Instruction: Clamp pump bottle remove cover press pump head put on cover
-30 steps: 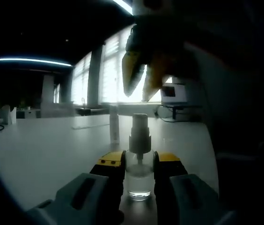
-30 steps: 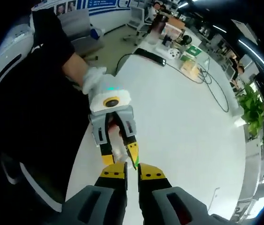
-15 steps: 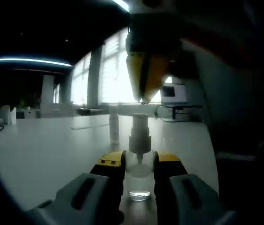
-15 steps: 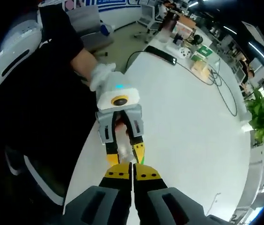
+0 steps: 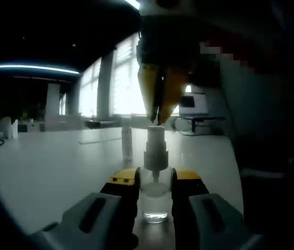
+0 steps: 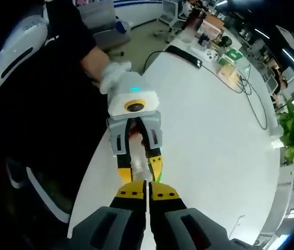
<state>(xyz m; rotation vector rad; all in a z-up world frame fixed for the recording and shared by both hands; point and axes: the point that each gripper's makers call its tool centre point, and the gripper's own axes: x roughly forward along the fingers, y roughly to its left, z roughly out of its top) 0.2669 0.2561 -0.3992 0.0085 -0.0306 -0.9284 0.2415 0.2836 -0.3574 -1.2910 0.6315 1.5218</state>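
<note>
A small clear pump bottle (image 5: 155,195) stands on the white table (image 5: 48,166), and my left gripper (image 5: 155,179) is shut on its body. Its grey pump head (image 5: 156,138) rises above the jaws. My right gripper (image 5: 157,121) comes down from above, shut, with its yellow tips resting on top of the pump head. A slim clear cover (image 5: 127,138) stands upright on the table behind the bottle. In the right gripper view, my right gripper (image 6: 147,185) is shut just over the left gripper (image 6: 139,169), which holds the bottle (image 6: 136,156).
A person in black clothes with a white glove (image 6: 113,78) stands at the table's edge. Cables (image 6: 251,104), boxes and small items lie at the far end of the table (image 6: 215,135). A green plant (image 6: 293,135) stands at the right. Bright windows (image 5: 123,78) lie behind.
My right gripper's jaws have gone from apart to shut, and it has come down onto the top of the pump head. The left gripper and the bottle have stayed still.
</note>
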